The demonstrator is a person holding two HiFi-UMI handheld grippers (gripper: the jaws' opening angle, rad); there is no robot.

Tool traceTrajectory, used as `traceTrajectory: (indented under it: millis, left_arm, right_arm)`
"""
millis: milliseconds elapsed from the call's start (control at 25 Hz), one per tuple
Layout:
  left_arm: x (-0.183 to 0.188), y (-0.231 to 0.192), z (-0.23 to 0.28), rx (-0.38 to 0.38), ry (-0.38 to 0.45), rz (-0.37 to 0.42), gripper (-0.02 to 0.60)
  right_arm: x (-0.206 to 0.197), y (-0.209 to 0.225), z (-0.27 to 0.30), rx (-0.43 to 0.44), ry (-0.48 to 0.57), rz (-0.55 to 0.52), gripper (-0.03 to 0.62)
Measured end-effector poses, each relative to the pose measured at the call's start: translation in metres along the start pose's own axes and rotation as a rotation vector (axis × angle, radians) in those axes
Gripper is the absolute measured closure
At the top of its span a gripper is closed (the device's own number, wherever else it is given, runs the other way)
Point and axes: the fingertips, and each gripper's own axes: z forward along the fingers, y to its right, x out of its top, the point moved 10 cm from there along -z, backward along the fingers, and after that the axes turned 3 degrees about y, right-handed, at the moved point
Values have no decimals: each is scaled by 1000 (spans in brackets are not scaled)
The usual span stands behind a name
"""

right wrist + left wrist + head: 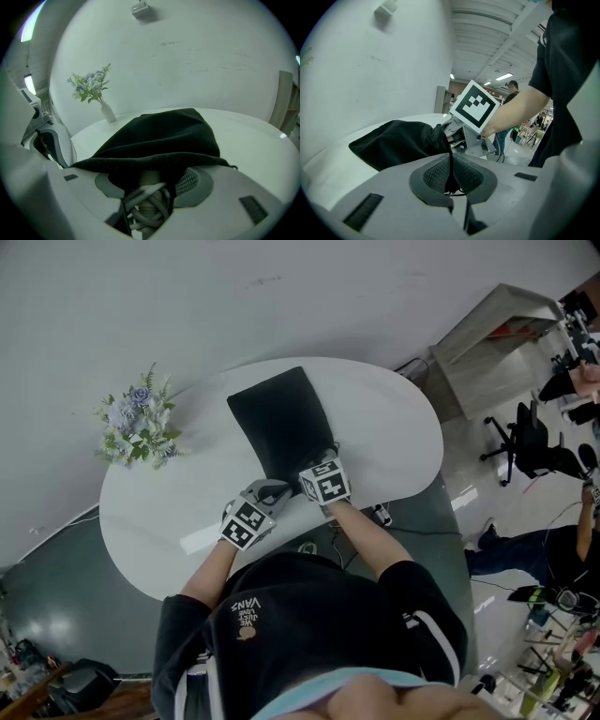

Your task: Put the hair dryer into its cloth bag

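Dryer [146, 206], cord coiled, sits gripped in the right tool [151, 185] inside the mouth of the bag [164, 136]; the left tool [451, 171] pinches its edge above the table [394, 418].

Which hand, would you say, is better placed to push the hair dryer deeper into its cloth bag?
Probably right: the right tongs grip the hair dryer, already inside the cloth bag; the left tongs pinch its edge.

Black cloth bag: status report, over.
Left gripper shut on mouth edge of black cloth bag. Right gripper shut on grey hair dryer, cord wrapped round handle, bag mouth draped over it. Nothing blocking; white flower vase well clear.
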Motion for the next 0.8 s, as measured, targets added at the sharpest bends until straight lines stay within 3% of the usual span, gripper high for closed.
traceTrajectory:
  millis: [280,800]
  left_arm:
    - [1,7,1,5,4,13,549]
    - [5,29,6,49,14,64,548]
  right_arm:
    - [-9,9,-32,-66,106,71,378]
    - [-29,29,-77,-317,255,170,379]
